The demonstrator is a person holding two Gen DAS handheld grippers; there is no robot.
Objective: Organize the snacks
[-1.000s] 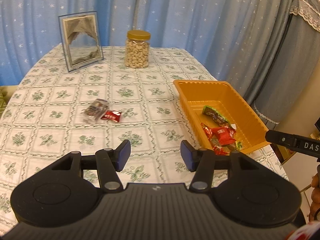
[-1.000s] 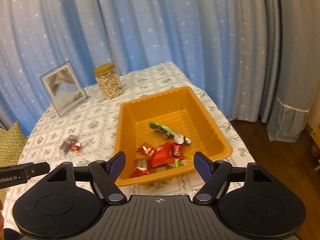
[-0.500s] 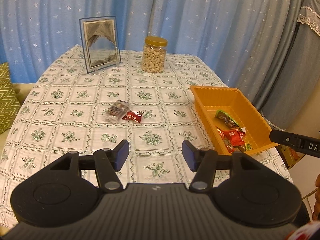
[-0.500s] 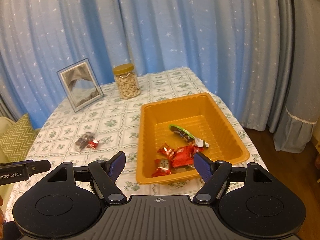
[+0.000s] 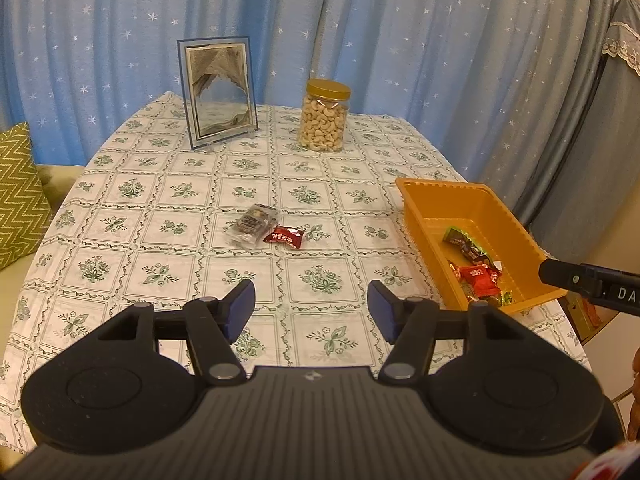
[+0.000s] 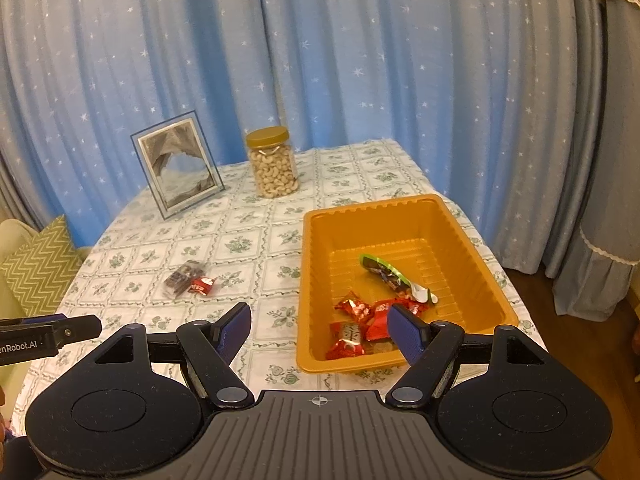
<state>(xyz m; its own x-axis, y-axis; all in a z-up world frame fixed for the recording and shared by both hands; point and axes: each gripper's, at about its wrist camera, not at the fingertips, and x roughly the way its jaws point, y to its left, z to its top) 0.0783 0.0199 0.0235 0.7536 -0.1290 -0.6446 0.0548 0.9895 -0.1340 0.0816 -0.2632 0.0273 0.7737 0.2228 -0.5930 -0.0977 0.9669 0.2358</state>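
An orange tray (image 6: pixel 472 248) (image 5: pixel 416 200) sits on the right of the table with several wrapped snacks in it, red ones (image 6: pixel 356 312) and a green-and-brown bar (image 6: pixel 384 270). Two snacks lie loose mid-table: a clear packet with dark contents (image 5: pixel 252 225) (image 6: pixel 182 278) and a small red candy (image 5: pixel 285 236) (image 6: pixel 201 285). My left gripper (image 5: pixel 311 308) hovers near the front edge, well short of them, its jaws opening with nothing between them. My right gripper (image 6: pixel 320 326) hangs open and empty over the tray's near left corner.
A gold-lidded jar of cashews (image 5: pixel 325 118) and a standing picture frame (image 5: pixel 218 92) are at the back of the table. Blue star curtains hang behind. A green zigzag cushion (image 5: pixel 18 192) lies off the left edge.
Both grippers have drawn back from the table, so more of it shows and things look smaller. The left jaws stand slightly wider. Snacks and tray have not moved.
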